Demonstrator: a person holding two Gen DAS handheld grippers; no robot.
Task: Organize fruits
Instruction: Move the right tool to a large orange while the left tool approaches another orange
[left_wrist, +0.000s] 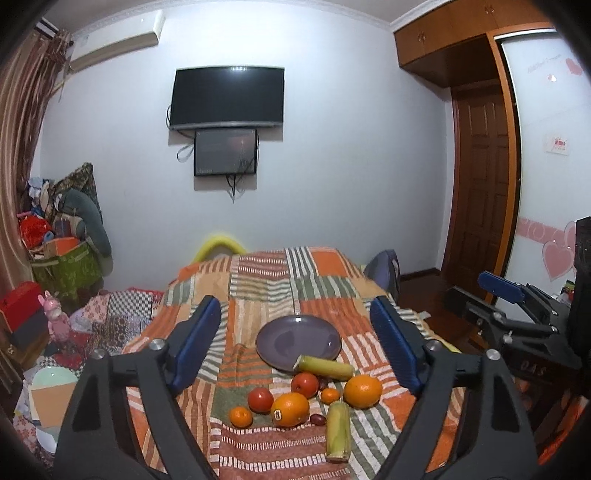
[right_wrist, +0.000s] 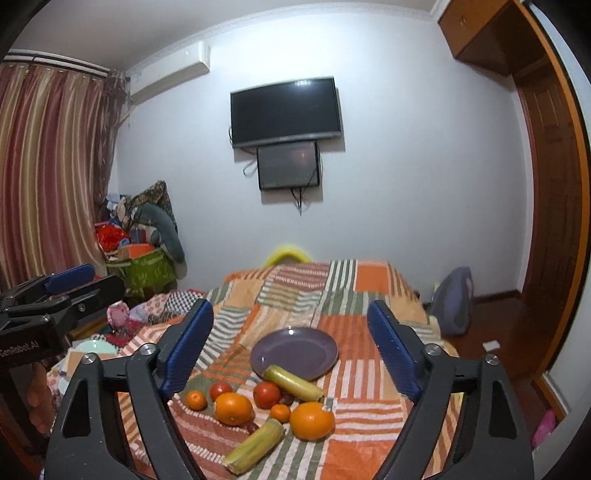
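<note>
A purple plate (left_wrist: 291, 338) (right_wrist: 295, 349) lies empty on the patchwork bed cover. In front of it lie two large oranges (left_wrist: 290, 409) (left_wrist: 362, 391), two small mandarins (left_wrist: 241, 416) (left_wrist: 330, 396), two red tomatoes (left_wrist: 260, 399) (left_wrist: 305, 384), a small dark red fruit (left_wrist: 317, 419) and two yellow-green stalk pieces (left_wrist: 325, 366) (left_wrist: 338, 430). One stalk piece (right_wrist: 293, 382) touches the plate's near rim. My left gripper (left_wrist: 295, 343) is open and empty, held above the fruit. My right gripper (right_wrist: 291, 347) is open and empty too. Each gripper shows at the edge of the other's view.
The bed cover (left_wrist: 258, 288) slopes off at left onto piled cloth, boxes and a pink toy (left_wrist: 55, 317). A wooden floor and door (left_wrist: 484, 177) are at right. A bag (right_wrist: 452, 299) leans by the bed's far right corner. Screens (left_wrist: 227, 98) hang on the far wall.
</note>
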